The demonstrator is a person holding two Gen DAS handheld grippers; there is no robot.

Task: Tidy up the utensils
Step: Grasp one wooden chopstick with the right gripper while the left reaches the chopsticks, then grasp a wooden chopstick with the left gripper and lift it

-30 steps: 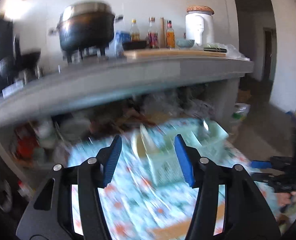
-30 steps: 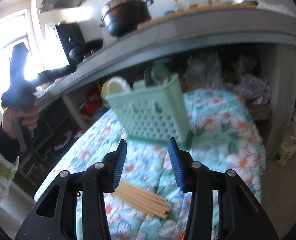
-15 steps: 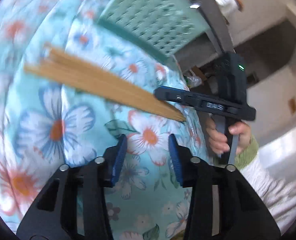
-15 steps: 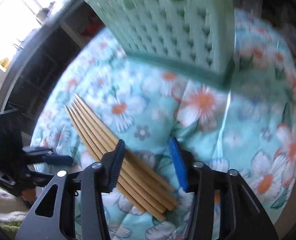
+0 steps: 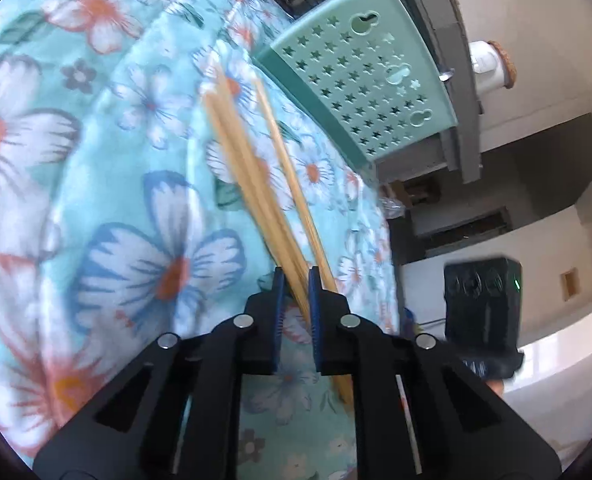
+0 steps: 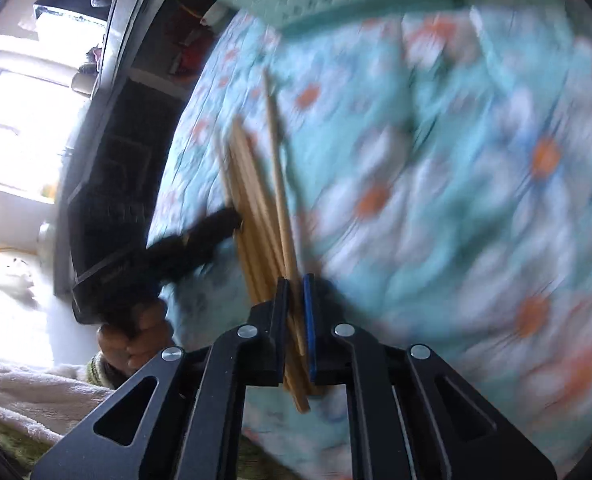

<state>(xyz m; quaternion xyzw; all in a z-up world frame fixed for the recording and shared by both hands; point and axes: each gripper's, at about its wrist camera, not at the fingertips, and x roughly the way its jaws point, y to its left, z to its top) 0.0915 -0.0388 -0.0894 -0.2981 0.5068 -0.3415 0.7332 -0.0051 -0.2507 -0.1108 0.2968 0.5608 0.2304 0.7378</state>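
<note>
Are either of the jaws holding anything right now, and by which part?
Both are closing on the bundle of pale wooden chopsticks: the left gripper and the right gripper each have sticks between the jaws near the ends closest to them.

both wrist views close, angled down, sharing chopsticks (image 5: 256,184)

In the left wrist view, the chopsticks (image 5: 256,184) lie on the cloth (image 5: 96,200) from mid-frame down to the lower centre. The basket (image 5: 359,80) stands on the cloth at upper right, beyond their far ends, under the counter (image 5: 455,60).
</note>
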